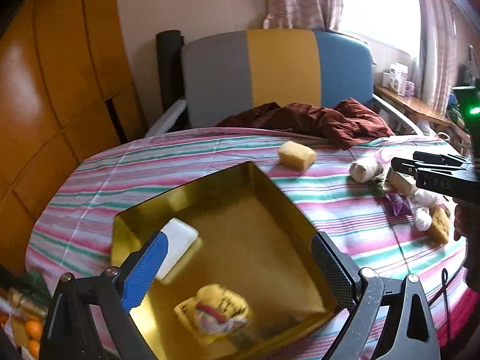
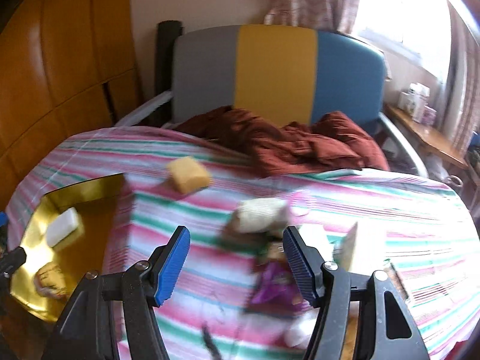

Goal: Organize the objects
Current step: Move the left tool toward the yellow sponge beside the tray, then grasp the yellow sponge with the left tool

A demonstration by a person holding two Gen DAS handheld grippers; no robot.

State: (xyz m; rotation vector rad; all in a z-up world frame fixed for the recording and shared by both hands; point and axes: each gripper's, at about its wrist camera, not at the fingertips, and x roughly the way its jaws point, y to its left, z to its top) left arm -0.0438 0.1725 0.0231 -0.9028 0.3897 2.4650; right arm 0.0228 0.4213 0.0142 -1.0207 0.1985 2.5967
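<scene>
Two grippers, both with jaws apart and empty. Left gripper [image 1: 237, 265] hovers over the gold box [image 1: 192, 192]; white block [image 1: 180, 240] sits just inside its left finger, yellow packet [image 1: 216, 309] below. Right gripper [image 2: 237, 262] hangs above the striped cloth [image 2: 390, 210]; clutter pile just ahead-right: beige roll [image 2: 261, 214], purple wrapper [image 2: 274, 288]. Sponge [image 2: 188, 174] farther ahead-left. Roll looks light and soft; pinch across its middle. Wrapper likely slippery.
</scene>
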